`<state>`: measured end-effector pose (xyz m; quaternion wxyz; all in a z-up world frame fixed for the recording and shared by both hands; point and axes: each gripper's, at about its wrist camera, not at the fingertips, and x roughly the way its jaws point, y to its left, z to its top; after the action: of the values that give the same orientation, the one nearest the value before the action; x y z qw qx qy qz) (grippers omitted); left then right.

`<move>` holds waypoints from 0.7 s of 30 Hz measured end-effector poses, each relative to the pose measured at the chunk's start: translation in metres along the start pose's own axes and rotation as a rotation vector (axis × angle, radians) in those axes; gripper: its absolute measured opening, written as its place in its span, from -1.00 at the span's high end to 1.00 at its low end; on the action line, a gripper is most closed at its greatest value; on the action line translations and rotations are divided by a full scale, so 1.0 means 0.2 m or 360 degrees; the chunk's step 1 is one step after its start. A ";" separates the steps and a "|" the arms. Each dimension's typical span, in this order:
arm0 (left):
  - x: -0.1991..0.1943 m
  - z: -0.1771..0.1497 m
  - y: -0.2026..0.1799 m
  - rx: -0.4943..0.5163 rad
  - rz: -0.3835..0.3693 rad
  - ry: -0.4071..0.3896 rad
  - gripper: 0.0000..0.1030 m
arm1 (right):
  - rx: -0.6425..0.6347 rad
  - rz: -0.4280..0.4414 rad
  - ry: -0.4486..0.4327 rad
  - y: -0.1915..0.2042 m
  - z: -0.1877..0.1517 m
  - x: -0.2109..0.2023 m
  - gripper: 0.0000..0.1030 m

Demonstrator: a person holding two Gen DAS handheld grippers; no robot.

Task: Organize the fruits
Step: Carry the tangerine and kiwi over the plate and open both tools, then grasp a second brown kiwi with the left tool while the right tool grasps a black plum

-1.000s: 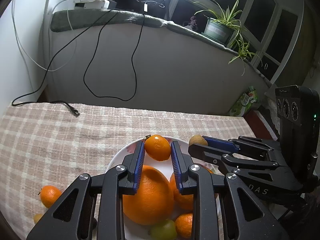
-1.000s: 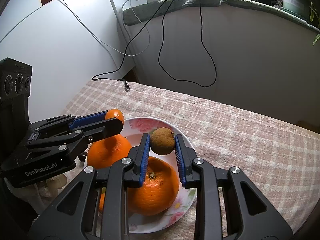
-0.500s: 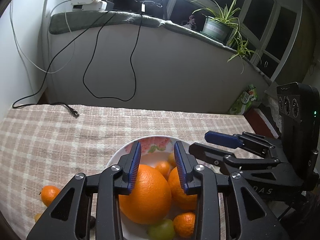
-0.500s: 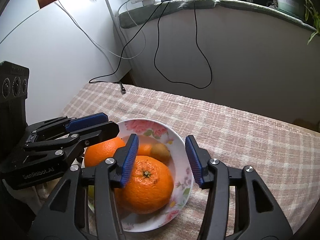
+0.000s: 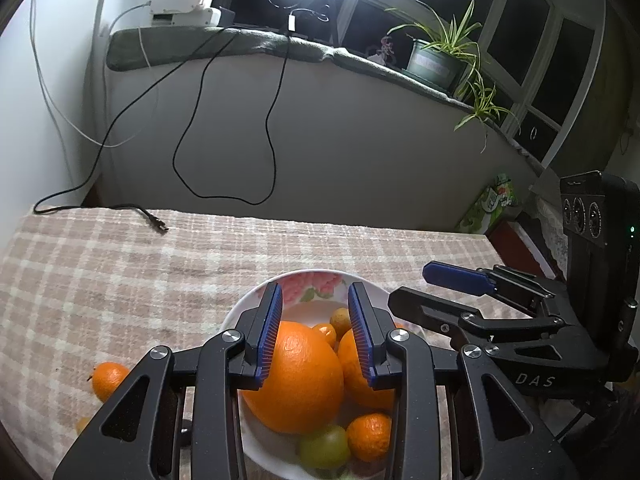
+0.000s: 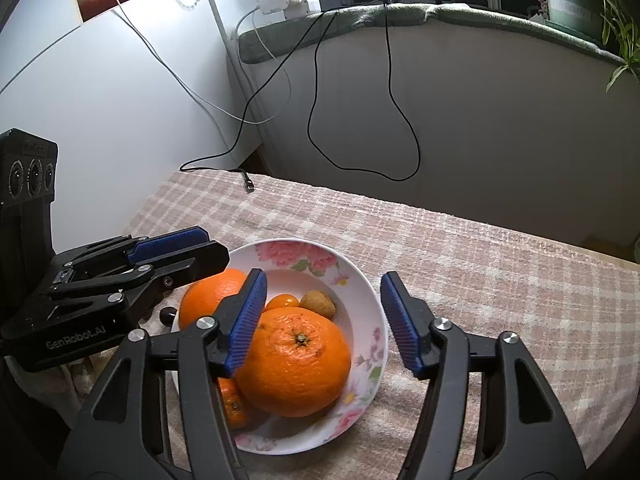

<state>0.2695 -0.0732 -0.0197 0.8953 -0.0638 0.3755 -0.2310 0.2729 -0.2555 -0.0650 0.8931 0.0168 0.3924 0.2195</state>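
A floral white bowl (image 6: 320, 254) (image 5: 316, 282) holds two big oranges (image 6: 294, 366) (image 5: 298, 376), a small tangerine (image 6: 282, 302), a brown kiwi (image 6: 318, 304), another tangerine (image 5: 368, 436) and a green fruit (image 5: 324, 446). My left gripper (image 5: 314, 330) is open and empty above the bowl; it also shows in the right wrist view (image 6: 176, 254). My right gripper (image 6: 324, 324) is wide open and empty over the bowl; it also shows in the left wrist view (image 5: 440, 288). A loose tangerine (image 5: 108, 380) lies on the cloth left of the bowl.
A checked cloth (image 6: 500, 280) covers the table. A black cable plug (image 5: 158, 224) lies at the far left of the table, its cable running up the wall. A potted plant (image 5: 434, 62) stands on the window ledge.
Both grippers opened: the left let go of a small tangerine and the right let go of the kiwi. Both fruits now lie in the bowl, and both grippers have lifted back a little.
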 end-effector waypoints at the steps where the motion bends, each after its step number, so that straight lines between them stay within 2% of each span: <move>1: -0.01 0.00 0.00 0.0002 0.0002 -0.0004 0.36 | -0.0002 0.0001 -0.0004 0.01 0.00 -0.01 -0.29; 5: -0.07 -0.01 0.00 0.0007 0.0012 -0.0022 0.36 | -0.0015 0.0001 -0.0028 0.05 0.00 -0.06 -0.38; 8: -0.13 -0.02 0.02 0.0004 0.0026 -0.0046 0.22 | -0.0030 0.0009 -0.0044 0.09 -0.01 -0.09 -0.40; 21: -0.38 -0.10 0.26 -0.0079 0.0142 -0.0102 0.21 | -0.0184 0.0094 -0.0108 0.38 -0.07 -0.22 -0.49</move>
<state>0.2290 0.0093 -0.0002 0.9145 -0.0764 0.3546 -0.1793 0.2071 -0.2076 -0.0292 0.8984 -0.0158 0.3479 0.2675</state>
